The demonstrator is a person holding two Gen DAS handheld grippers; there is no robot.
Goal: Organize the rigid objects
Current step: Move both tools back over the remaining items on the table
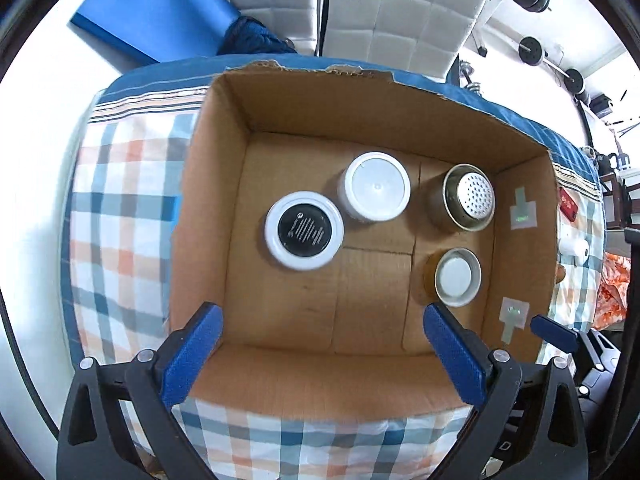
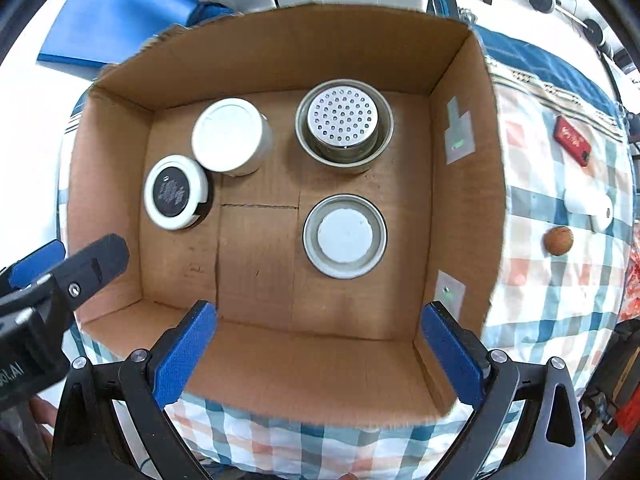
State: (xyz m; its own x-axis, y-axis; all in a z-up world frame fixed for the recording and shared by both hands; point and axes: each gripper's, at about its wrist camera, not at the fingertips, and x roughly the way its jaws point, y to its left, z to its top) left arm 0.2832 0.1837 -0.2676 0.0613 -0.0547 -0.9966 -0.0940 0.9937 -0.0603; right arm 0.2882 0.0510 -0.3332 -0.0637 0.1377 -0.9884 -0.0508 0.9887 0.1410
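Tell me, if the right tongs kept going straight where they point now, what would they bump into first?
Probably the bare cardboard floor of the box. The right tongs are open, empty, and aimed into it, left of the jar with the flat white lid. Depth is hard to judge, so the jar could be grazed.

Left wrist view: looking steeply down and forward from above the near wall of the cardboard box (image 1: 224, 216), close in, between the spread blue fingers of the left claw (image 1: 320, 360). Box shifted right of centre, left checked bedcover (image 1: 120, 200) filling the side.

Right wrist view: also steeply down from the near wall, a little nearer and further right, box (image 2: 464, 200) filling the frame between the fingers of the right claw (image 2: 318, 354).

Shared: box floor, all four containers, padded headboard (image 1: 380, 20), red item (image 2: 572, 140). Each claw glimpsed at the other's edge.
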